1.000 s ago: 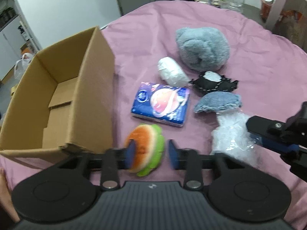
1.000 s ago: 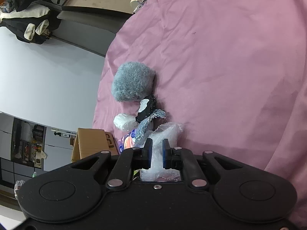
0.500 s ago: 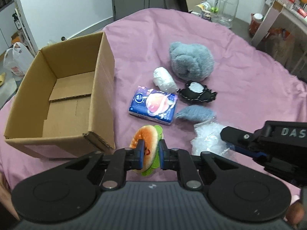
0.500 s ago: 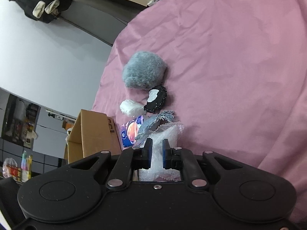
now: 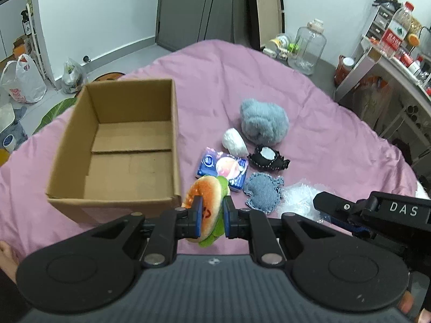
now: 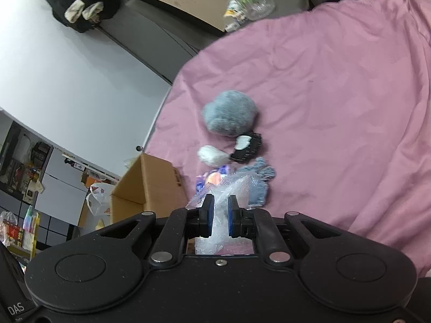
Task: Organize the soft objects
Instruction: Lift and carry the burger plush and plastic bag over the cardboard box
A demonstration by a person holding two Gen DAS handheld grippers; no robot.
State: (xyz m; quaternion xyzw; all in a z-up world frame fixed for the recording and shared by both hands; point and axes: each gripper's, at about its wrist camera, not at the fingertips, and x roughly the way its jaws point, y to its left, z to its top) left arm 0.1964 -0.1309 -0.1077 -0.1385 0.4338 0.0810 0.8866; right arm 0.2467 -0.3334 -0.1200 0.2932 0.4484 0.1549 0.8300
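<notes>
My left gripper (image 5: 212,216) is shut on an orange and green plush burger (image 5: 206,202), lifted above the pink cloth beside the open cardboard box (image 5: 118,145). My right gripper (image 6: 221,216) is shut on a crumpled clear bubble-wrap bag (image 6: 229,188), also raised; in the left wrist view that bag (image 5: 299,197) shows just left of the right gripper's body. On the cloth lie a grey fluffy plush (image 5: 264,122), a white roll (image 5: 234,141), a blue tissue pack (image 5: 222,168), a black pouch (image 5: 268,158) and a blue knitted piece (image 5: 262,192).
The box (image 6: 150,185) stands empty at the left of the pink-covered table (image 5: 323,145). Beyond its far edge are a glass jar (image 5: 309,48), plastic bags (image 5: 21,80) on the floor and a cluttered shelf (image 5: 390,53) at the right.
The left jaws closed on the plush burger and lifted it off the cloth. The right gripper rose too, carrying the bubble-wrap bag; both views now look from higher up.
</notes>
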